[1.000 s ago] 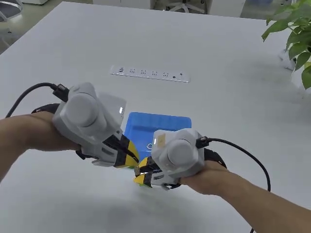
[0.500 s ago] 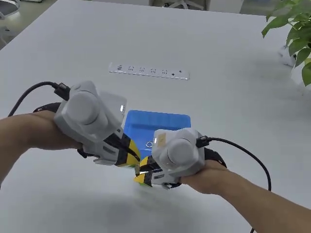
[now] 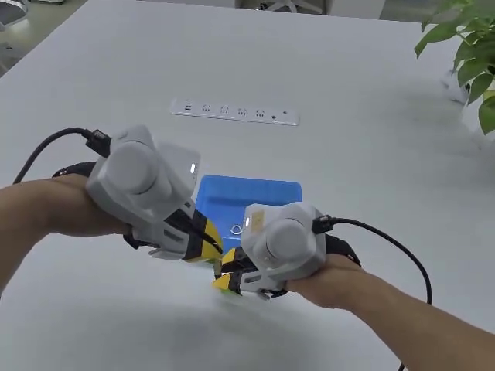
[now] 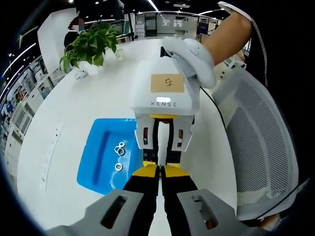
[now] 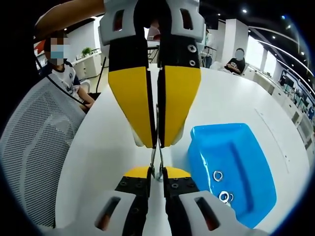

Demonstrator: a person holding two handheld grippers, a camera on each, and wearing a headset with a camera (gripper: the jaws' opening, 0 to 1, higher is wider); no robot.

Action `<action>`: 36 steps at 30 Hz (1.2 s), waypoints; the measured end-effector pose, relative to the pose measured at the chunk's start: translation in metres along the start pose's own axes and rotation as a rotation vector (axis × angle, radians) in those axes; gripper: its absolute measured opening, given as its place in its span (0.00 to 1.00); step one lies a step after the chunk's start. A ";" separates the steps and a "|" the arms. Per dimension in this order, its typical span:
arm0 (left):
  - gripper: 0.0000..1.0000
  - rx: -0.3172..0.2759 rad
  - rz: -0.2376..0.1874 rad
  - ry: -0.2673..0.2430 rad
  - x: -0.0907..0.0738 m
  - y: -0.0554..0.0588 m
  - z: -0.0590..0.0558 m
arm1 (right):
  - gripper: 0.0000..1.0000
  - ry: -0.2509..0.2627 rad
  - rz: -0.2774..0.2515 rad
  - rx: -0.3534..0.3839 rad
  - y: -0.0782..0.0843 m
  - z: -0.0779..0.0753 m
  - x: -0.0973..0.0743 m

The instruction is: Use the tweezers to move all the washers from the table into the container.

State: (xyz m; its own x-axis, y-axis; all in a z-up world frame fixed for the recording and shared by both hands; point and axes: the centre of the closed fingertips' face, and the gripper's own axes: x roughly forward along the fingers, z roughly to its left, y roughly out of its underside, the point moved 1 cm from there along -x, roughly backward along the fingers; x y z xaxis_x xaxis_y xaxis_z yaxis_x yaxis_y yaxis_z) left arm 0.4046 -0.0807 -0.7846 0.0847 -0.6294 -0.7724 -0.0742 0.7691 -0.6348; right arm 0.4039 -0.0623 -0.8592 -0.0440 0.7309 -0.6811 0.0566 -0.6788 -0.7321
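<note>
My two grippers meet tip to tip at the near edge of the white table. The left gripper (image 3: 210, 249) comes in from the left and the right gripper (image 3: 224, 277) from the right. Thin metal tweezers (image 5: 156, 160) run between the left gripper's yellow jaws and down into the right gripper's jaws (image 5: 156, 178). Both pairs of jaws stand nearly closed on them. From the left gripper (image 4: 160, 169), the right gripper faces me head on. Just beyond the grippers lies the blue container (image 3: 263, 192) with a few washers (image 3: 237, 229) in it. Those washers (image 4: 119, 150) (image 5: 218, 175) are small silver rings on the container's blue floor (image 4: 96, 167) (image 5: 241, 147).
A white power strip (image 3: 234, 113) lies across the middle of the table. A green plant (image 3: 468, 54) stands at the far right edge. A grey mesh chair (image 4: 256, 147) is close behind the near edge. People sit in the background beyond the table.
</note>
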 end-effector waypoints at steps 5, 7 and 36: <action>0.05 0.001 0.002 -0.001 0.000 0.001 0.000 | 0.10 -0.003 0.011 -0.005 0.000 0.000 0.000; 0.05 0.002 0.003 0.000 0.000 0.000 0.000 | 0.10 -0.003 0.012 -0.005 0.000 0.000 0.000; 0.05 0.029 0.007 -0.020 -0.019 -0.014 -0.003 | 0.10 0.012 0.016 -0.048 -0.018 0.001 -0.016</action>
State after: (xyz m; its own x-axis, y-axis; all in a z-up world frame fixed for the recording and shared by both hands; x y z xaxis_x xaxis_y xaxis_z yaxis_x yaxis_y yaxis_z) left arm 0.4010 -0.0803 -0.7608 0.1042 -0.6221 -0.7760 -0.0464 0.7763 -0.6286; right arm 0.4028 -0.0622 -0.8352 -0.0311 0.7207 -0.6925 0.1052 -0.6867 -0.7193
